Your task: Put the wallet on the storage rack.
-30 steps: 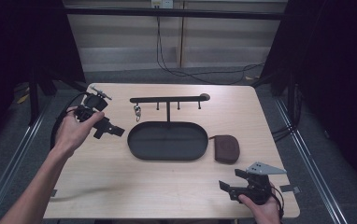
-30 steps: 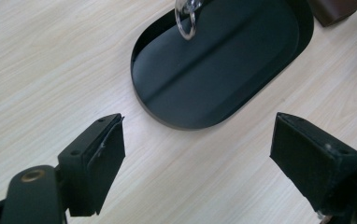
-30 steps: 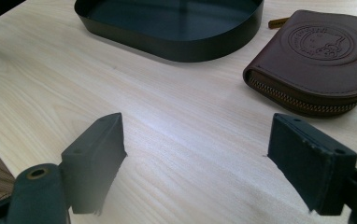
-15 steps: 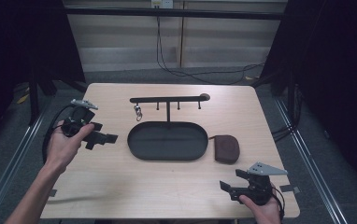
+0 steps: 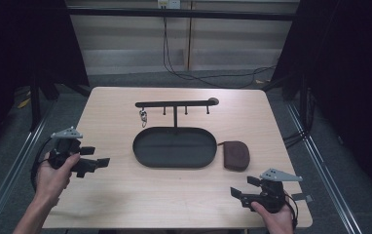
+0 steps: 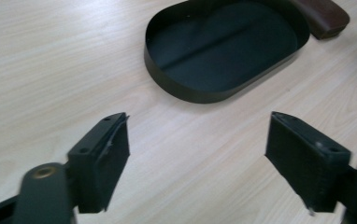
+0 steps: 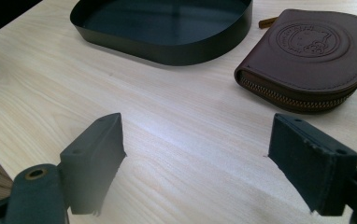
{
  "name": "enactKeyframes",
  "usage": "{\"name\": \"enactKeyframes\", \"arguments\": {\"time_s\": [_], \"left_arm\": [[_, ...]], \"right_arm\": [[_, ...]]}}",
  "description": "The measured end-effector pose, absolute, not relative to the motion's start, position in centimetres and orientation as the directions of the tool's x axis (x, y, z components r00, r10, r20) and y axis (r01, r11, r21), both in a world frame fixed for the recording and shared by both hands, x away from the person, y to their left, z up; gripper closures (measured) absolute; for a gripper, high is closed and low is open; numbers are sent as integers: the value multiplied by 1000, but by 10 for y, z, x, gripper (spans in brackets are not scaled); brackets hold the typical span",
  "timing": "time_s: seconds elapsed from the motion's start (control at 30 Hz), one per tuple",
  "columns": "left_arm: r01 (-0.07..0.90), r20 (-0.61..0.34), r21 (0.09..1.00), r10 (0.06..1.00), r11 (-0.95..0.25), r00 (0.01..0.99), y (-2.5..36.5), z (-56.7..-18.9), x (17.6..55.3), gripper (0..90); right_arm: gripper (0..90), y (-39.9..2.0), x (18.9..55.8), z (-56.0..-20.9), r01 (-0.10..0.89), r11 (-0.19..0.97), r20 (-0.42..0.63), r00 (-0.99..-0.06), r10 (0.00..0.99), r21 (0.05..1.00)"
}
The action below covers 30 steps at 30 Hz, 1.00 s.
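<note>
Resting near the table's (image 5: pixel 125 204) front right corner, the right gripper (image 5: pixel 246 187) has its jaws spread wide with nothing but bare wood between them. The left gripper (image 5: pixel 96 157) sits by the left edge, its jaws also apart and empty, though they have just been closing a little. Nearest the right gripper lies a brown zip pouch (image 7: pixel 307 56), well ahead of its jaws with clear tabletop in between. The pouch is a flat half-round of dark leather with a round embossed stamp on top and a brass zipper along its edge. It lies flat, its curved zipped edge facing the front edge. Just beside it, toward the middle, stands an oval black tray (image 5: pixel 140 151), long axis parallel to the front edge. Behind the tray rises a black hook rail (image 5: pixel 174 103), a small metal keyring (image 5: pixel 143 117) hanging at its left end.
</note>
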State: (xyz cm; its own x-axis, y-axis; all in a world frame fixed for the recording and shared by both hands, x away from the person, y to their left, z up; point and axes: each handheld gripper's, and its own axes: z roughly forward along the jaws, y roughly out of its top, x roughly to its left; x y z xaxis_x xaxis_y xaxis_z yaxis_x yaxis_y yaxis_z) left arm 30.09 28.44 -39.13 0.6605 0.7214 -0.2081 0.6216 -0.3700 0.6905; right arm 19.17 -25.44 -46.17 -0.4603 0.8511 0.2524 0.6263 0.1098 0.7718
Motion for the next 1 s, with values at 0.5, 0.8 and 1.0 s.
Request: {"name": "enactKeyframes", "arguments": {"time_s": [0.5, 0.8, 1.0], "left_arm": [[609, -210, 731, 748, -309, 630, 302, -438, 254, 207], [633, -251, 724, 749, -275, 613, 312, -455, 242, 194], [638, -295, 730, 730, -244, 616, 317, -463, 237, 194]], "right_arm": [[314, -271, 206, -448, 680, 42, 330, -409, 851, 732], [281, -276, 235, -435, 767, 29, 380, -350, 856, 641], [269, -275, 251, -427, 810, 45, 359, -308, 881, 585]]}}
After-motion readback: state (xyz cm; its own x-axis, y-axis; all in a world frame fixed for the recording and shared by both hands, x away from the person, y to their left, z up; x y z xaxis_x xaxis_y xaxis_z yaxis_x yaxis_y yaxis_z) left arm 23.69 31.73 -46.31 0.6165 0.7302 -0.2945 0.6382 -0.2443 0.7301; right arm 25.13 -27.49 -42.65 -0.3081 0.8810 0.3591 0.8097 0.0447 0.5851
